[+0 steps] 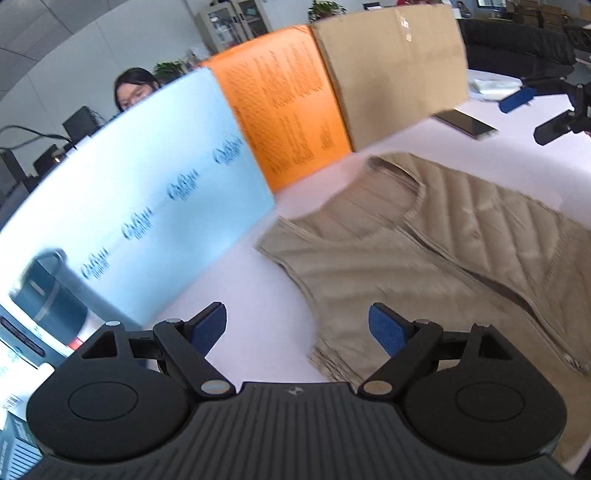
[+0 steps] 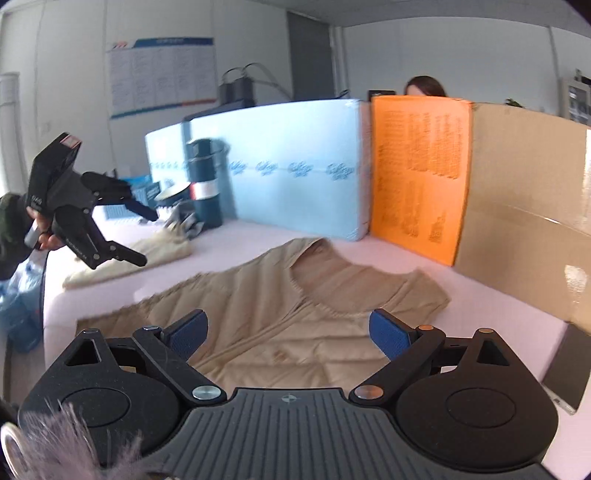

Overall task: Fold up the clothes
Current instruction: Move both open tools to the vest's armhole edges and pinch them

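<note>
Blue-padded, both jaws stood wide apart and empty: the right hand-held gripper (image 2: 286, 334) hovered directly over the beige vest (image 2: 295, 314), which lay flat on the tabletop (image 2: 498, 314), collar away; the left hand-held gripper (image 1: 297, 328) was beside its armhole edge.

An office room in daylight.
A white wall (image 2: 74, 55) is carrying a blue-edged poster (image 2: 162, 74); a grey door (image 2: 310, 55) is standing beside it, and a glass cabinet (image 1: 236, 24) is catching light.
</note>
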